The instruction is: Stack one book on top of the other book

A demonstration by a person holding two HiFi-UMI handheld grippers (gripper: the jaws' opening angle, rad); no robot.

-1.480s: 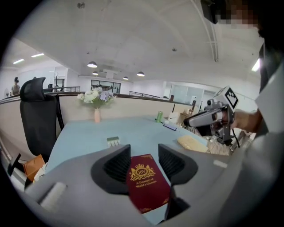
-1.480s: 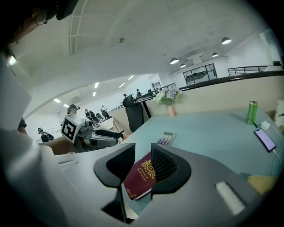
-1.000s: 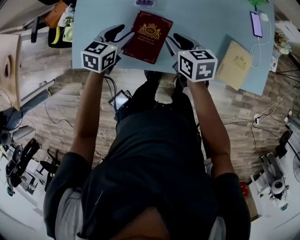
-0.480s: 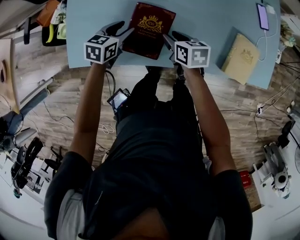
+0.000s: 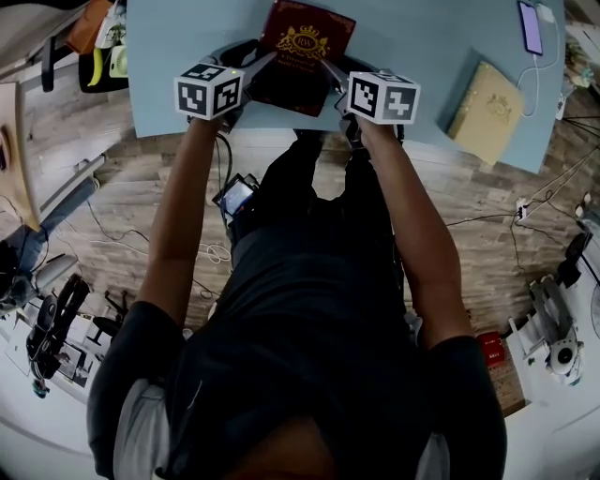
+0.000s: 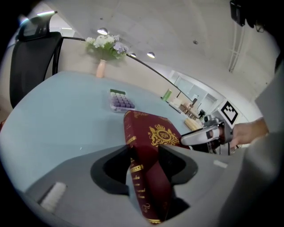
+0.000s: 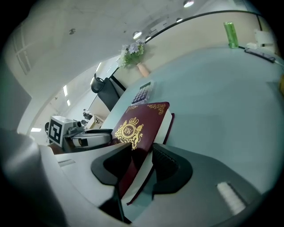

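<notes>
Head view: left gripper (image 5: pixel 246 67) and right gripper (image 5: pixel 334 75) flank the red book (image 5: pixel 305 37) near the surface's (image 5: pixel 178 47) front edge; the tan book (image 5: pixel 494 111) lies well to the right, nearer the right gripper. Left gripper view: jaws clamp the red book's spine. Right gripper view: jaws clamp its page edge.

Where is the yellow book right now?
In the head view, the yellow book lies on the right side of the blue table, near its front edge. It is close to the phone and well apart from the red book.
</notes>
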